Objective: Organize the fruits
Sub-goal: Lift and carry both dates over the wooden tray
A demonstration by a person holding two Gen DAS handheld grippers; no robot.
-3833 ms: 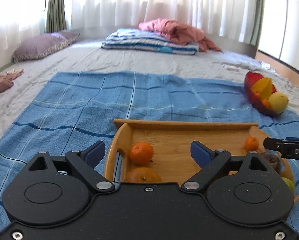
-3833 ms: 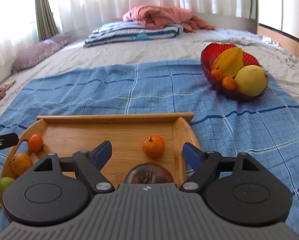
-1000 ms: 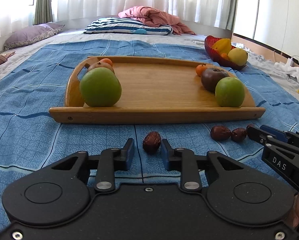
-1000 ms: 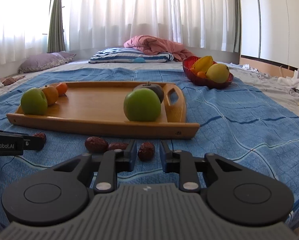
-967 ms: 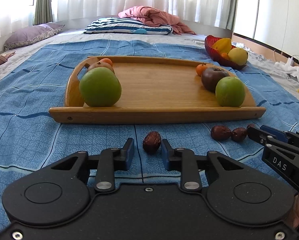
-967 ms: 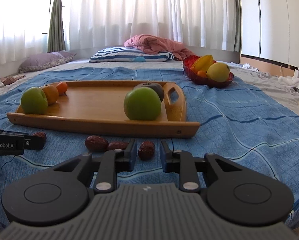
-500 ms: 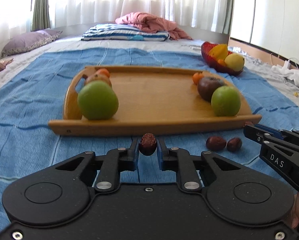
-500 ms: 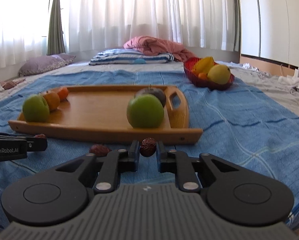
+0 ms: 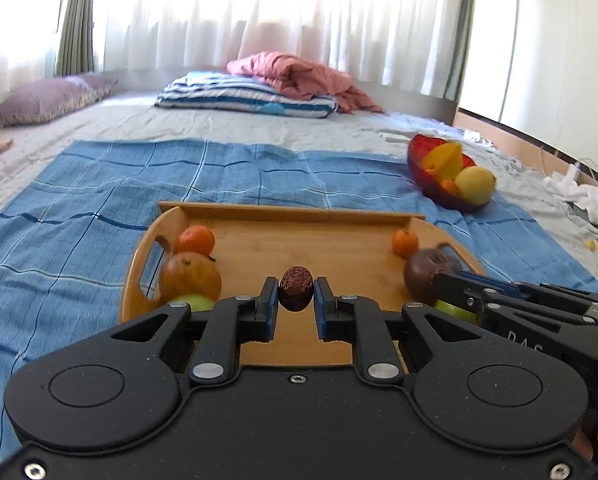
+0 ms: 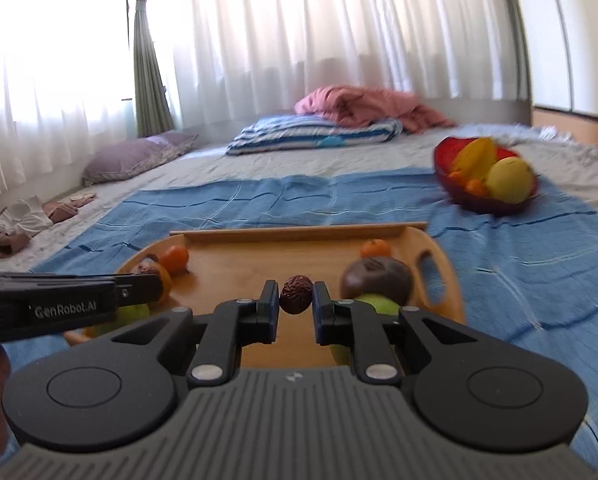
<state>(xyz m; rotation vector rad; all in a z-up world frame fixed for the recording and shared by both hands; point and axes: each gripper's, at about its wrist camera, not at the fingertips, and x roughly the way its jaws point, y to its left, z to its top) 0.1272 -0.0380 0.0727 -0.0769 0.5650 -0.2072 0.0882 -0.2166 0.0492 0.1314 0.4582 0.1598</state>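
Note:
My left gripper [image 9: 296,294] is shut on a wrinkled brown date [image 9: 296,288] and holds it above the near edge of the wooden tray [image 9: 307,240]. My right gripper [image 10: 295,296] is shut on another brown date [image 10: 295,293] above the same tray [image 10: 259,264]. On the tray lie small oranges [image 9: 196,240] [image 9: 405,242], a larger orange fruit [image 9: 190,276], a dark purple fruit [image 9: 427,272] [image 10: 377,278] and green apples [image 9: 191,303] [image 10: 375,304], partly hidden by the grippers.
The tray sits on a blue checked cloth [image 9: 99,200] spread over a bed. A red bowl [image 9: 451,176] [image 10: 487,180] with yellow and orange fruit stands at the back right. Folded bedding [image 9: 259,92] and a purple pillow [image 9: 47,100] lie farther back.
Both grippers have closed on dates lying on the cloth in front of the tray, lifted them and moved forward over the tray's near edge.

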